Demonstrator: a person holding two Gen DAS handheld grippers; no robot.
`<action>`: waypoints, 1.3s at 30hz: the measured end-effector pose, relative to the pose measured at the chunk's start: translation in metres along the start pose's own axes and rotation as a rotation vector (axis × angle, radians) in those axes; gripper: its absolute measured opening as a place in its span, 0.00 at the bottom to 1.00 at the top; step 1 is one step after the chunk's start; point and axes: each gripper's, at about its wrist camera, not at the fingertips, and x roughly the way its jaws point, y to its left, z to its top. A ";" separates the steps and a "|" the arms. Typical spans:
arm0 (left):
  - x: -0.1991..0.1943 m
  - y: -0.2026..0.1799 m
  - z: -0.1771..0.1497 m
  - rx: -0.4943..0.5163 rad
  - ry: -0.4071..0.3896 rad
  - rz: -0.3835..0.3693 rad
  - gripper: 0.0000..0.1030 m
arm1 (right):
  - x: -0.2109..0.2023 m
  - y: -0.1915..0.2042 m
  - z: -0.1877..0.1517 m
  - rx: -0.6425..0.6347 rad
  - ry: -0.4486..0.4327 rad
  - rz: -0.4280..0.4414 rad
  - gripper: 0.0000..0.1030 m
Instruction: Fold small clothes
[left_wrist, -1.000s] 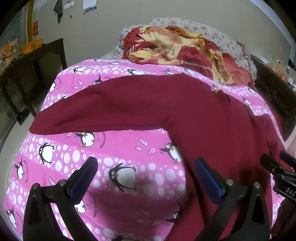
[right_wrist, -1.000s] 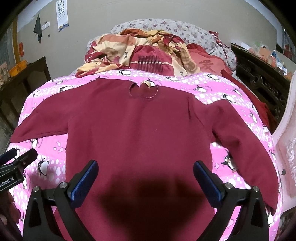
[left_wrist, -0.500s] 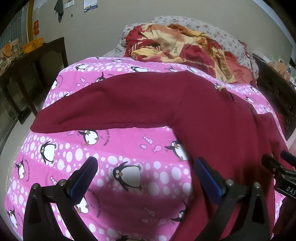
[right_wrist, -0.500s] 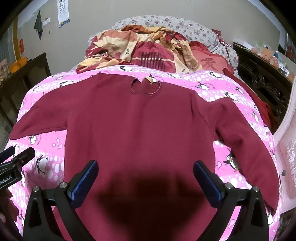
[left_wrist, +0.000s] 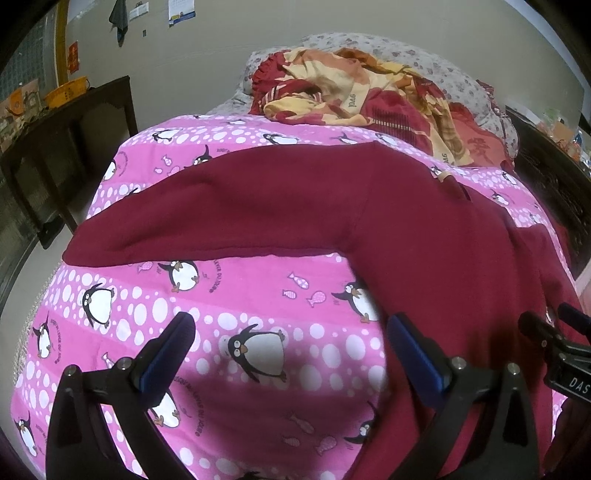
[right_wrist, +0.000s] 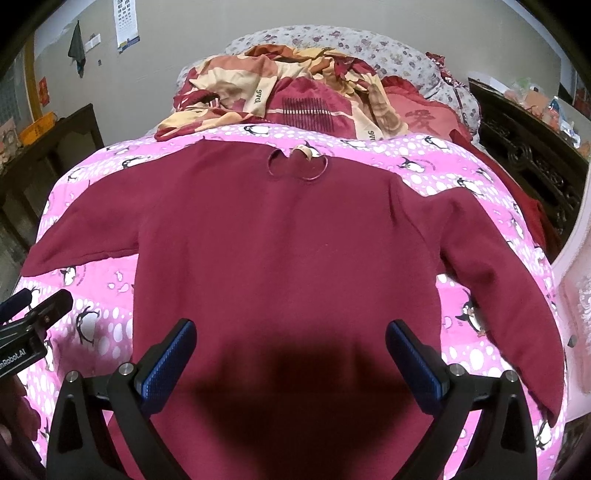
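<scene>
- One maroon sweatshirt (right_wrist: 288, 251) lies flat on the pink penguin-print quilt (left_wrist: 236, 295), neckline (right_wrist: 297, 166) toward the far end of the bed, hem toward the grippers.
- Two sleeves, both spread out: left sleeve (left_wrist: 229, 214) reaches toward the quilt's left edge; right sleeve (right_wrist: 506, 280) slants down toward the right edge.
- One pale tag (right_wrist: 304, 152) shows inside the neckline.
- One crumpled red-and-cream blanket (right_wrist: 280, 96) is heaped beyond the sweatshirt; one grey floral pillow (right_wrist: 388, 55) sits behind it.
- Two grippers, each with two blue-padded fingers.
- Left gripper (left_wrist: 291, 354): jaws spread wide, nothing between them. It hangs over bare quilt just below the left sleeve; its right finger (left_wrist: 413, 354) appears over the sweatshirt's side edge. Contact with cloth: cannot tell.
- Right gripper (right_wrist: 291, 354): jaws equally wide, holding nothing. It hovers over the lower body of the sweatshirt, its dark shadow falling on the fabric between the fingers (right_wrist: 166, 358).
- Each gripper's tip shows at the margin of the other's view.
- One dark wooden table (left_wrist: 62, 122) stands left of the bed; one orange basket (left_wrist: 66, 90) sits on it.
</scene>
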 end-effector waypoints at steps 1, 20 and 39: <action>0.000 0.000 0.000 0.000 0.001 0.001 1.00 | 0.000 0.000 0.000 0.000 0.000 0.000 1.00; 0.020 0.031 0.006 -0.076 0.042 -0.013 1.00 | 0.010 0.009 0.001 -0.015 0.021 0.031 1.00; 0.073 0.280 0.011 -0.826 0.006 0.021 0.89 | 0.023 0.013 -0.002 -0.031 0.055 0.060 1.00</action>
